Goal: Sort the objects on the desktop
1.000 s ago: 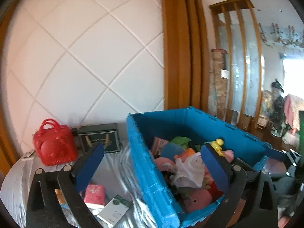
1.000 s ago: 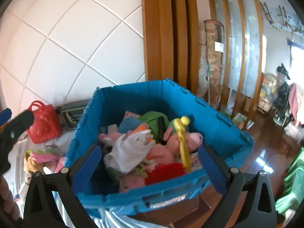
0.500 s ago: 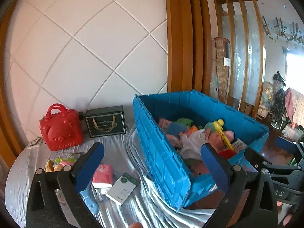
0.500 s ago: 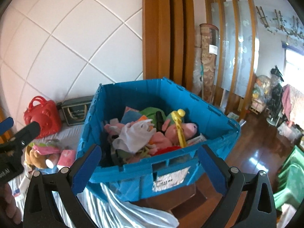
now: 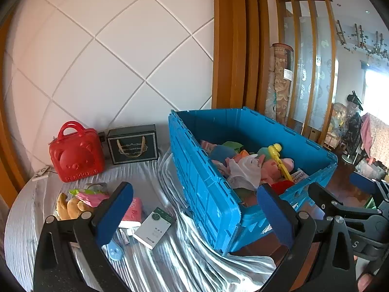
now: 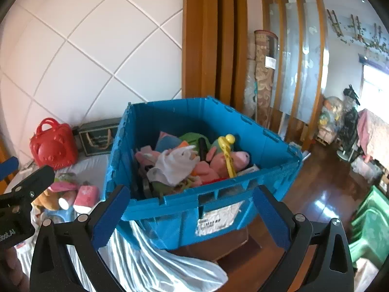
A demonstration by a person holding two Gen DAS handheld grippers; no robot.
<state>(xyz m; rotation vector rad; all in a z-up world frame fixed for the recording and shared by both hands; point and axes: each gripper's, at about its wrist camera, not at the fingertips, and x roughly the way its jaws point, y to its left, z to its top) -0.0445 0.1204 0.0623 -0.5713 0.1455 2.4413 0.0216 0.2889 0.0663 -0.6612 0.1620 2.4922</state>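
Over the worktop [image 5: 150, 265] we hover with both sets of tongs spread wide and empty: the left tongs [image 5: 194, 215] frame the loose clutter, the right tongs [image 6: 192, 216] frame the blue crate [image 6: 184, 209]. That crate sits at the worktop's right edge, already heaped with soft toys and a yellow plastic toy [image 6: 227, 154]. Loose things wait on the silvery cloth to its left: a white and green box [image 5: 155, 227], a pink packet [image 5: 132, 213], a brown plush [image 5: 69, 206] and a small blue piece [image 5: 114, 251]. At the back wall stand a red bear case [image 5: 76, 154] and a dark gift box [image 5: 133, 144]. We judge this a between-picks moment. Next, the left tongs should drop onto one loose item, the flat box looks nearest, and close on its edges before carrying it over the crate's rim.
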